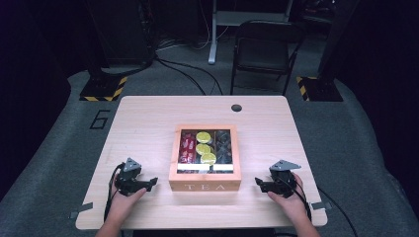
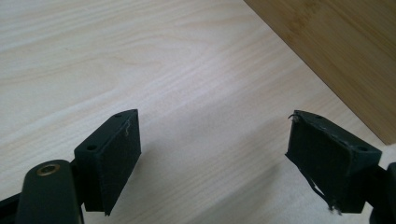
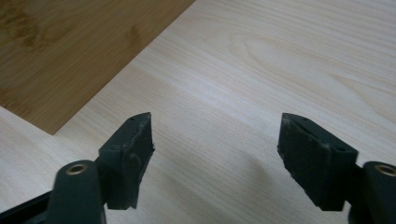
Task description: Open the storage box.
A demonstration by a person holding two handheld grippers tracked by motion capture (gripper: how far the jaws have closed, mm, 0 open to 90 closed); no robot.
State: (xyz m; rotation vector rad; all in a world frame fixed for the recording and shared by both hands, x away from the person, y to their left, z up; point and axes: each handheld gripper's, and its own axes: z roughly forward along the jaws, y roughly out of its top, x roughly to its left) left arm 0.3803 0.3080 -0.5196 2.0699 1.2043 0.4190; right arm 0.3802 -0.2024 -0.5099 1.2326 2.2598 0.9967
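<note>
1. Left hand: it enters from the bottom edge of the high view, forearm angled up and slightly right, and rests low on the desk near its front edge. It holds the left gripper, which points right, toward the box.
2. Left gripper state: the jaws stand apart with nothing between them — bare pale wood shows in the gap in the left gripper view. The gripper hangs close above the desk surface, tilted forward and down.
3. Right hand: it enters from the bottom edge at the right, forearm angled up and slightly left, also low near the front edge. It holds the right gripper, which points left, toward the box.
4. Right gripper state: the jaws stand wide apart and hold nothing; only desk grain lies between them in the right gripper view.
5. Tea box: a wooden box marked "TEA" on its front wall sits at the middle of the desk, between the two grippers and clear of both. Its top shows compartments with red packets at left, yellow-green round items in the middle and dark contents at right.
6. Proximity: a darker wooden wall of the box appears at the upper right of the left gripper view and at the upper left of the right gripper view — near each gripper, touching neither.
</note>
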